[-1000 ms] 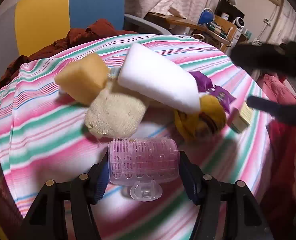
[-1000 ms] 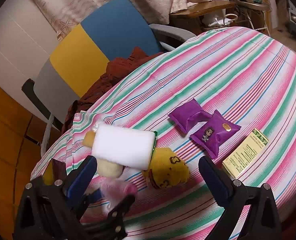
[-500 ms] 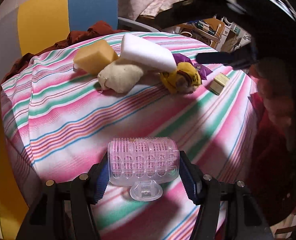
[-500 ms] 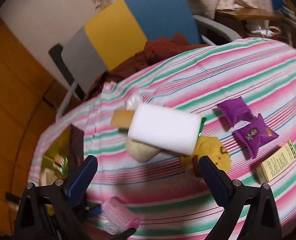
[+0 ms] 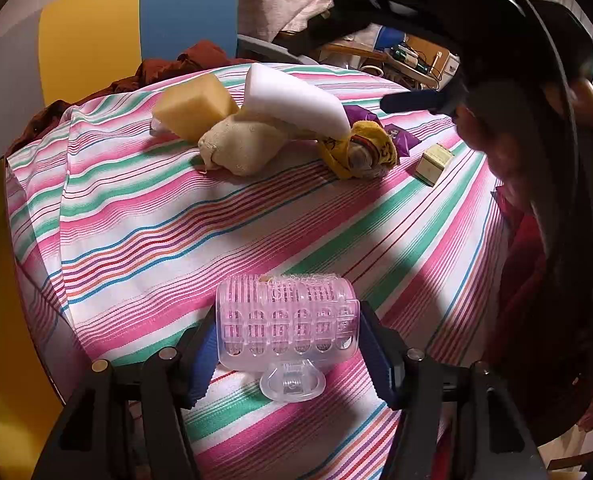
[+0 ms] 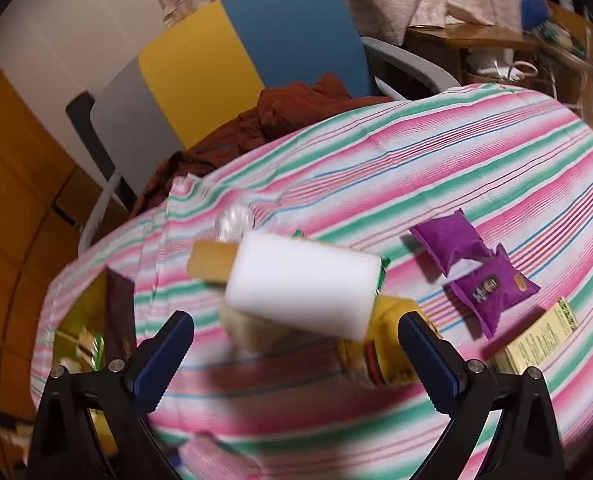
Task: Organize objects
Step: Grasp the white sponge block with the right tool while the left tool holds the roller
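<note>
Barely begun, by the look of it. Left claw (image 5: 288, 340) clenched on a pink hair roller (image 5: 286, 330), lifted above the near edge of the striped tabletop (image 5: 144, 232) and well apart from the rest. At far left, off the table's edge, a yellow-green container (image 6: 82, 336) with some items already inside; probably the drop point, though not certain.

Still to sort, left to right across the far side of the cloth: a tan sponge (image 5: 194, 106), a cream cloth bundle (image 5: 242, 148) just in front of it, a white foam block (image 5: 296, 100) leaning across both, a yellow knitted piece (image 5: 360, 152) touching the block's lower end, two purple packets (image 6: 476, 272) partly tucked behind, then a small yellowish box (image 5: 434, 162) lying apart.

Right claw (image 6: 296, 354) released and empty, hanging over the pile with the foam block between its fingers' line of sight; right-wrist view blurred, so contact not judged.

In the way: overlapping pile, so pulling one piece likely disturbs its neighbours. Beyond the tabletop, a chair (image 6: 232, 52) draped with rust-brown fabric (image 6: 280, 116); a cluttered desk (image 6: 472, 36) at far right.
</note>
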The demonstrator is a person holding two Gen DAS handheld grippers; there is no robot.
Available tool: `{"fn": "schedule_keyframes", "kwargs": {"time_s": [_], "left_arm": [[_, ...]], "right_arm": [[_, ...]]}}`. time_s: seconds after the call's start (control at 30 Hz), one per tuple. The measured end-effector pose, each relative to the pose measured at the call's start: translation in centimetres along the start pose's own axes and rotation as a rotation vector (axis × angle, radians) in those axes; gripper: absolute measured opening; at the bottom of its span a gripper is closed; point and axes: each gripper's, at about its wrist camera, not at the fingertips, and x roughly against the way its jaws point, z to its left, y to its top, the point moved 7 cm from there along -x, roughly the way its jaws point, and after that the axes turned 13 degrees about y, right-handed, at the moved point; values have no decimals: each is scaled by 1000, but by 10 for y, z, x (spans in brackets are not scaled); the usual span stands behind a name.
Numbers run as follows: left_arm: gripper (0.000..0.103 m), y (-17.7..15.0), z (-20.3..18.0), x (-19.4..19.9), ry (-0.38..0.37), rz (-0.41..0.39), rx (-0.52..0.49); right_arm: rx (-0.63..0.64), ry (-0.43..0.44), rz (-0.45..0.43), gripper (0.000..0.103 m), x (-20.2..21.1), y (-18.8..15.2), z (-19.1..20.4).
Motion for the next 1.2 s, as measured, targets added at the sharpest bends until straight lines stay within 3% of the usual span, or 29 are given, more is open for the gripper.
{"fn": "schedule_keyframes", "kwargs": {"time_s": [0.13,0.23,0.4,0.5,0.6,0.87,0.9,0.93,1.0,1.2], "left_arm": [[64,-1,1,0,-6,-2,7],[64,0,0,0,-12,-3,8],[64,0,2,-1,-30,2,16],[64,0,3,-2,-35,6,22],[64,0,3,-2,-39,10,25],[65,0,3,-3,-46,17,28],[65,0,3,-3,-46,16,29],[65,0,3,-3,-46,16,29],[65,1,3,-4,-47,16,31],[65,1,2,-5,-45,4,30]], "right_arm": [[-25,-32,-30,103,-3,12,-4],[134,-32,-4,103,-5,18,16],[599,-155,218,103,-21,0,48],[728,-220,328,103,-33,-5,43],[787,-227,412,103,-47,-4,36],[789,-159,570,103,-87,3,22],[773,-147,578,99,-89,2,21],[757,-126,581,83,-89,1,21],[730,-88,542,62,-80,4,27],[683,-80,417,62,-42,8,36]]}}
